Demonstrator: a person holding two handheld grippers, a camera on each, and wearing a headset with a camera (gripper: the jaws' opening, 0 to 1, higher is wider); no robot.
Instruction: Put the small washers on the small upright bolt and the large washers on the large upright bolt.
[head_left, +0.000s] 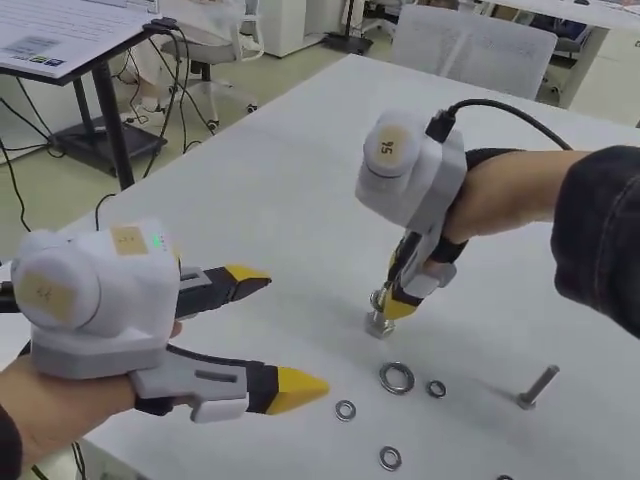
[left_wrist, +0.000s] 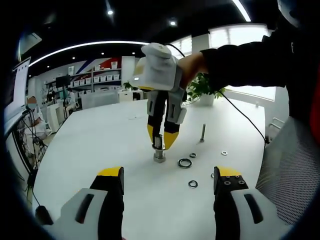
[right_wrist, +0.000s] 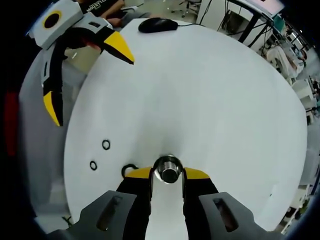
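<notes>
My right gripper (head_left: 393, 304) points straight down, jaws pinching the top of the upright bolt (head_left: 379, 321) — its axis runs vertically between the tips. The left gripper (head_left: 287, 332) hangs spread, well apart; the big washer (head_left: 397, 377) lies just beside the bolt — nearer the right.

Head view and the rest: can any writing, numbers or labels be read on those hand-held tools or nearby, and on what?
"54", sideways, last digit unsure: round sticker on the right gripper.
Pale stickers on the left gripper: too blurred to read.
Printed sheet, top left of the head view: too small to read.
White letters on a dark shirt, right gripper view: cut off, unreadable.
</notes>
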